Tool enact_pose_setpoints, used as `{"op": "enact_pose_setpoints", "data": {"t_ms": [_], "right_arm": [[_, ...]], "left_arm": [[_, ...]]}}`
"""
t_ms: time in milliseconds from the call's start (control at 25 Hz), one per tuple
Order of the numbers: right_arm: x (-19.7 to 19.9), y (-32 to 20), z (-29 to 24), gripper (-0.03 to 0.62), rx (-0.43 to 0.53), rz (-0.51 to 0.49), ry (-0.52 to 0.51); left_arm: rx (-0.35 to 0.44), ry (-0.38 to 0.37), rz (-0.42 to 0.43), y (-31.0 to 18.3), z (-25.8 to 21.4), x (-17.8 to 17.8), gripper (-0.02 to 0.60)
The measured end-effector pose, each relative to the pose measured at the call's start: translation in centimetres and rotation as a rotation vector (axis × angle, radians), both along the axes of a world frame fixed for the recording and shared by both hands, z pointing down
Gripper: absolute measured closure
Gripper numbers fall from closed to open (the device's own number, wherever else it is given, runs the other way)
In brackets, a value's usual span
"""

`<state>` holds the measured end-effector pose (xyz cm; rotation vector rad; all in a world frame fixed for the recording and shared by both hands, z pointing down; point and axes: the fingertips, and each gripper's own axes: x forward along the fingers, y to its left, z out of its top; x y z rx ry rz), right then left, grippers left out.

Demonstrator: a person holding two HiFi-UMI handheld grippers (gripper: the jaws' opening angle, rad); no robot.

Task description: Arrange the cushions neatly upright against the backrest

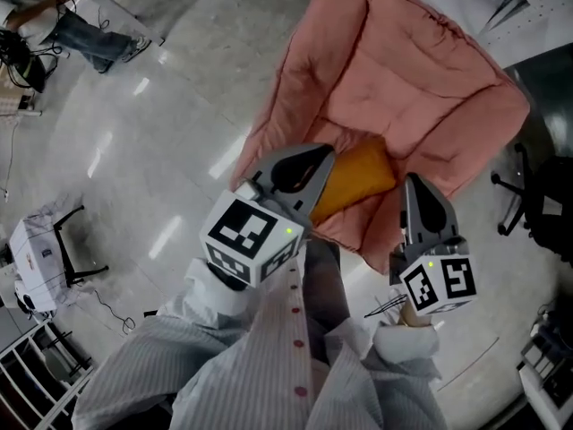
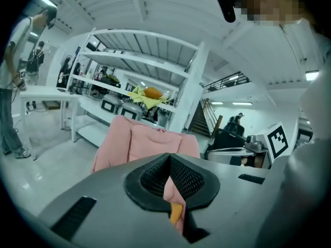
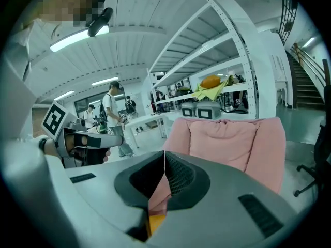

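A pink padded armchair (image 1: 394,88) stands on the pale floor, with its backrest at the far side. An orange cushion (image 1: 363,179) lies flat on the seat near the front edge. My left gripper (image 1: 315,158) hovers at the seat's front left, just beside the cushion, shut and empty. My right gripper (image 1: 414,184) hangs at the cushion's right end, also shut and empty. In the left gripper view the closed jaws (image 2: 168,158) point at the armchair (image 2: 137,138), and a sliver of the orange cushion (image 2: 176,212) shows below. The right gripper view shows the same: armchair (image 3: 230,141), cushion sliver (image 3: 155,222).
A black office chair (image 1: 537,200) stands close to the armchair's right side. A small stand with white cloth (image 1: 45,249) sits at the left. A seated person (image 1: 81,30) is at the far left. White shelving (image 2: 150,81) rises behind the armchair.
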<state>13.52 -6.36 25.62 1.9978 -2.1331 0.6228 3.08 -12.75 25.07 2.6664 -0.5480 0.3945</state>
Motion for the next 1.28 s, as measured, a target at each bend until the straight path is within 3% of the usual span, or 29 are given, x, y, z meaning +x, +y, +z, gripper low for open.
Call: {"op": "enact_pose_setpoints", "data": {"t_ms": [760,880,1280], "right_arm": [[4.1,-2.2,15.0,0.579,-0.220,-0.101,0.000],[4.4,-2.8,17.4,0.577,-0.250,-0.117,-0.010],[5.6,-3.9,23.9,0.532,-0.324,-0.166,-0.017]], "left_arm": [[-0.233,-0.124,-0.205,0.3,15.6,-1.6,0.569],[-0.256,-0.164,-0.244,0.5,18.2,-2.3,0.526],[-0.338,-0.246,-0.350,1.7,26.2,-4.3,0.474]]}}
